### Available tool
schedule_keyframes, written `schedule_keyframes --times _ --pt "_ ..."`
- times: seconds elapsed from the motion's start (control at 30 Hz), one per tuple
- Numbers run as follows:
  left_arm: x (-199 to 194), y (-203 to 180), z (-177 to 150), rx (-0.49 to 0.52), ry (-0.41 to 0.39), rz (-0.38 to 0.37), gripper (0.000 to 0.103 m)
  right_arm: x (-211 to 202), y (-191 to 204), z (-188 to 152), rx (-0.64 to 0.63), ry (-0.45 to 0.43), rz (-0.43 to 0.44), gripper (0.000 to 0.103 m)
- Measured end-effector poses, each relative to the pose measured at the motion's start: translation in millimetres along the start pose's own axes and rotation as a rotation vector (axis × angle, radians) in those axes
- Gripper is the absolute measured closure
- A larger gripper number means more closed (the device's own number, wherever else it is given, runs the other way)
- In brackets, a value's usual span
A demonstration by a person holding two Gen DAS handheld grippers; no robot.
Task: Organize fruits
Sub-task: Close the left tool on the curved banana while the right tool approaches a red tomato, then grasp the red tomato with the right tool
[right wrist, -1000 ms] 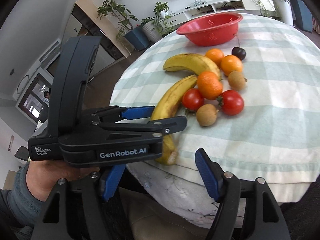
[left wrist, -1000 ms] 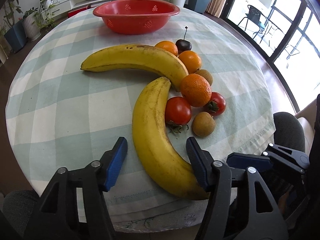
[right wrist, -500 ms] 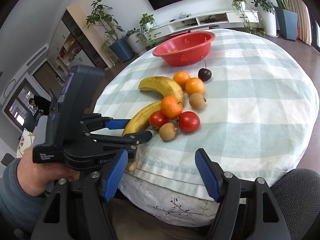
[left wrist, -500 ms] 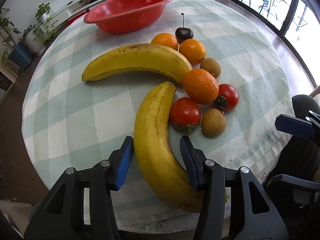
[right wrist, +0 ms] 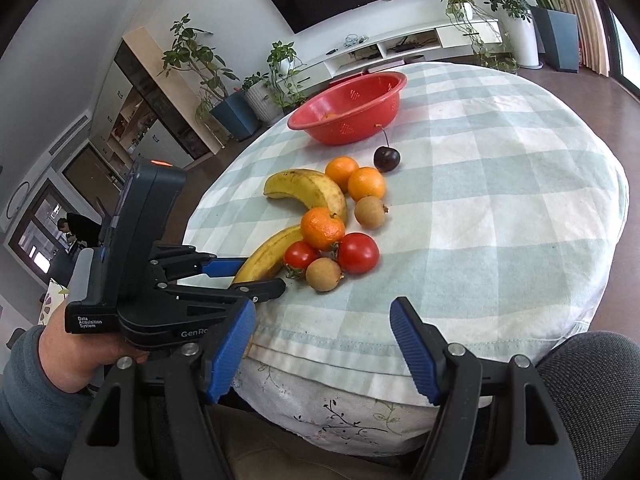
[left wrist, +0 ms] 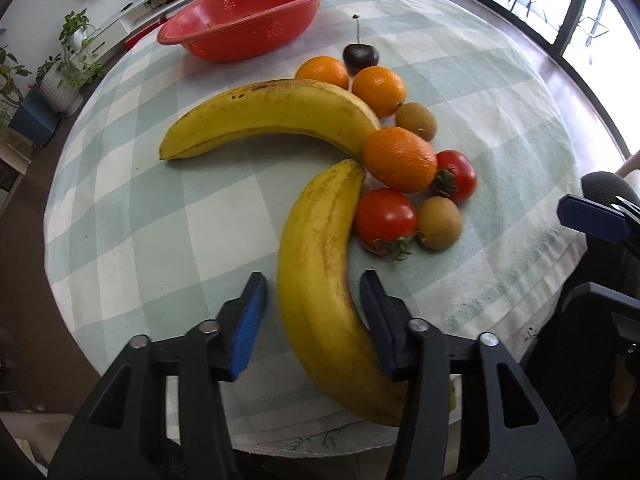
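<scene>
My left gripper (left wrist: 312, 320) is open, its blue pads on either side of the near banana (left wrist: 320, 280), close but with a gap on the left side. A second banana (left wrist: 272, 116) lies behind it. Beside them lie oranges (left wrist: 400, 160), two tomatoes (left wrist: 384, 216), kiwis (left wrist: 439, 222) and a dark cherry (left wrist: 360, 58). The red basket (left wrist: 244, 20) stands at the far side. My right gripper (right wrist: 324, 344) is open and empty, off the table's front edge. In its view the left gripper (right wrist: 256, 276) straddles the banana (right wrist: 268, 256).
The round table has a green checked cloth (left wrist: 140, 220) that hangs over the front edge. A dark chair seat (right wrist: 592, 376) is at the right. The basket (right wrist: 348, 104) holds something orange. Plants and a TV shelf stand beyond the table.
My left gripper has moved forward along the near banana and its jaws have narrowed around it. My right gripper has pulled back and risen away from the table.
</scene>
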State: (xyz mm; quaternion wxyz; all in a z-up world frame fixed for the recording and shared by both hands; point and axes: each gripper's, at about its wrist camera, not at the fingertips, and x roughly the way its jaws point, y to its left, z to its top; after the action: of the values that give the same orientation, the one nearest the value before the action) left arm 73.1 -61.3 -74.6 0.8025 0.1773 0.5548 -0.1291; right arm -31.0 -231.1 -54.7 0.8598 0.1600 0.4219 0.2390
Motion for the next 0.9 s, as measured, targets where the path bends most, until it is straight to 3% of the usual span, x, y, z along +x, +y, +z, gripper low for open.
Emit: schedule_keyframes --times 0.13,0.17,0.2,0.27,0.37,0.57,0.9 --pt "1 7 -3 -0.006 -0.008 -0.023 0.039 0 -1 0 -0.003 0.001 0.0 0.03" --pt "0 8 -3 0.006 -0.013 -0.05 0.049 1 -1 1 -0.005 0.0 -0.002 0.03" --pt "0 9 -2 0.009 -0.013 -0.109 0.067 2 -2 1 -0.005 0.001 -0.004 0.03" --pt "-1 9 0 0.034 -0.023 -0.085 0.072 1 -2 1 -0.001 0.003 -0.008 0.03" --pt "1 22 2 0.012 -0.028 -0.128 0.073 2 0 0 0.0 0.008 -0.011 0.03" --pt "-3 28 -2 0.024 -0.052 -0.123 0.073 5 5 2 -0.004 0.01 -0.031 0.03" --pt "-16 68 -14 -0.102 -0.137 -0.202 0.073 14 11 6 -0.028 0.022 -0.065 0.032"
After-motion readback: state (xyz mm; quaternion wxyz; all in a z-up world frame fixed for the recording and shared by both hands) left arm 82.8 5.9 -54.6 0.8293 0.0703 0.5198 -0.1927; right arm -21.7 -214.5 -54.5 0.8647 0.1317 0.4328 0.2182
